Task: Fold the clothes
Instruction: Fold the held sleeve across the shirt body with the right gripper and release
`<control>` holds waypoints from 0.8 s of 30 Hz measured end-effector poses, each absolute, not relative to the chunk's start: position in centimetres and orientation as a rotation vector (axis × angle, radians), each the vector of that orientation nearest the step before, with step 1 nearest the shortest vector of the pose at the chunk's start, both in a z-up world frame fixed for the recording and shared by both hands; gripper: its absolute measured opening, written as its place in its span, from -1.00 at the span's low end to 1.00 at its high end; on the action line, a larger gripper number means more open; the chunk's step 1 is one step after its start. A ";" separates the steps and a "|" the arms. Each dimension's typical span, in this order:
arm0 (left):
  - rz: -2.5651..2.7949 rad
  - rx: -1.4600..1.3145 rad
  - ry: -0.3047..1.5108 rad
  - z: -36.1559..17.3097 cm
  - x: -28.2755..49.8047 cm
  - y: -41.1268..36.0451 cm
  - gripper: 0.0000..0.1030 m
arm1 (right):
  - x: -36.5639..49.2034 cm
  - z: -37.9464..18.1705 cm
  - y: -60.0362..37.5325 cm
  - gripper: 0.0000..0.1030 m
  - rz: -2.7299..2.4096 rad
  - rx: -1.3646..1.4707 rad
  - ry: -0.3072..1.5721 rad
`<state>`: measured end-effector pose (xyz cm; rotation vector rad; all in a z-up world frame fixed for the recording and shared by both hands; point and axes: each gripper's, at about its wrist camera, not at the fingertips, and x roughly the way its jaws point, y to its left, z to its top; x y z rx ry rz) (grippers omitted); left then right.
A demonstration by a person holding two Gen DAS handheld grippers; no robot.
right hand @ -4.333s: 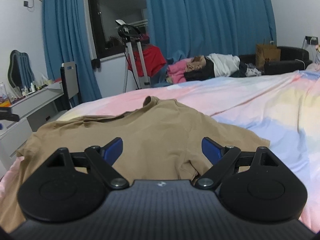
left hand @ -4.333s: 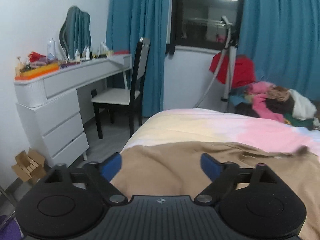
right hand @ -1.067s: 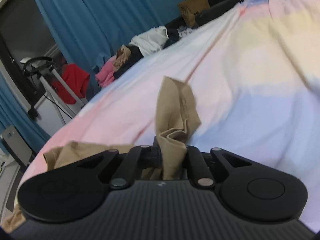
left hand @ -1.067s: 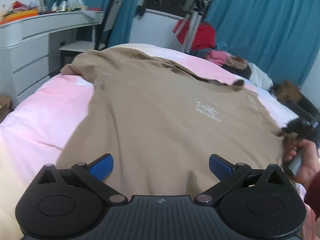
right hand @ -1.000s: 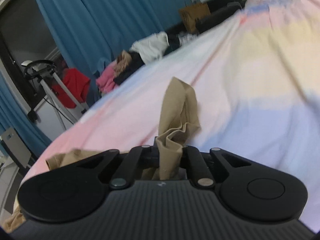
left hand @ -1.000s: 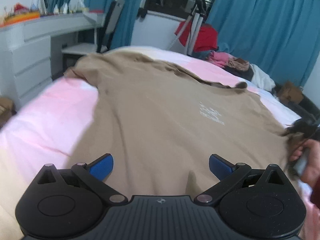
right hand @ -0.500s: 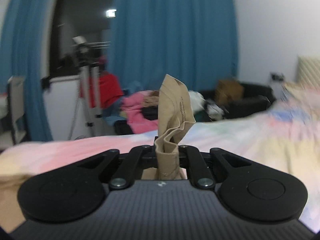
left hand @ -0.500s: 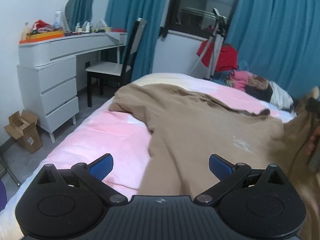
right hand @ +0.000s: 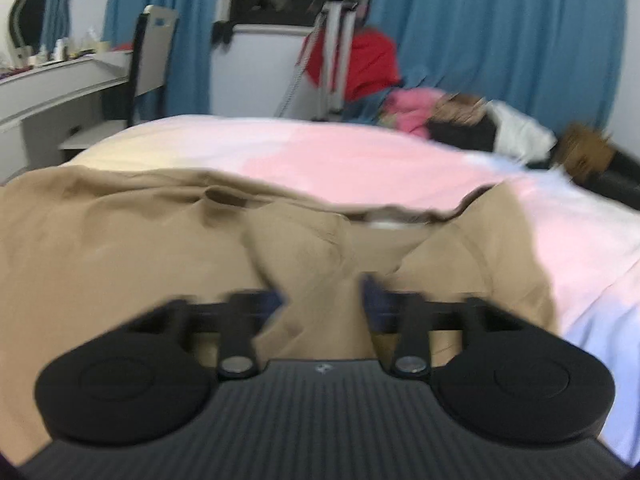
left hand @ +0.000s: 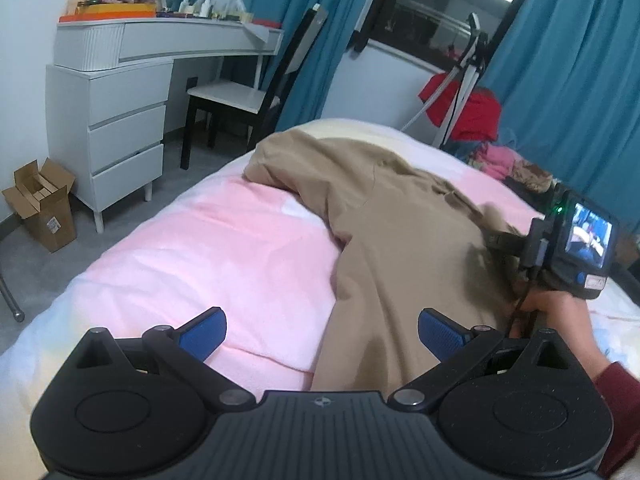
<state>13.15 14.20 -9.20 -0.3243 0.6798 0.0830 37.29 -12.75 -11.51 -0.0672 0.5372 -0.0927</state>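
Note:
A tan T-shirt point(left hand: 400, 216) lies on the pastel bed point(left hand: 224, 248), its right side folded over toward the left. My left gripper point(left hand: 322, 330) is open and empty, low over the shirt's near hem. In the right wrist view the shirt point(right hand: 120, 240) fills the foreground. My right gripper point(right hand: 322, 300) is blurred; its jaws stand partly apart with a bunch of the shirt's fabric between them. The right gripper also shows in the left wrist view point(left hand: 508, 244), resting on the shirt.
A white dresser point(left hand: 120, 92) and a black chair point(left hand: 256, 92) stand left of the bed. A cardboard box point(left hand: 42, 204) sits on the floor. A tripod point(left hand: 464, 76) and a pile of clothes point(right hand: 460, 120) stand beyond the bed before blue curtains.
My right gripper carried the shirt's edge up and over to the left, came down onto the shirt, and its jaws have parted. My left gripper stayed open and tilted down.

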 end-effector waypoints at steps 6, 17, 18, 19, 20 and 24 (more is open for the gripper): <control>0.078 -0.276 0.663 -9.2 13.1 12.9 0.99 | 32.7 -7.2 -13.9 0.37 -0.014 0.056 0.497; 0.015 -0.208 0.597 -6.5 8.5 9.7 0.99 | 13.0 1.5 -18.4 0.37 0.057 0.182 0.415; 0.000 -0.199 0.588 -6.1 7.8 9.2 0.99 | 11.0 1.7 -19.2 0.37 0.051 0.202 0.404; -0.021 -0.183 0.581 -5.9 6.9 8.5 0.99 | 9.1 1.7 -20.1 0.37 0.040 0.229 0.392; -0.042 -0.173 0.584 -5.9 6.3 7.9 0.99 | 7.1 1.7 -21.0 0.37 0.029 0.257 0.380; -0.130 -0.139 0.602 -5.9 4.1 5.5 0.99 | 1.7 0.4 -23.5 0.37 -0.055 0.270 0.370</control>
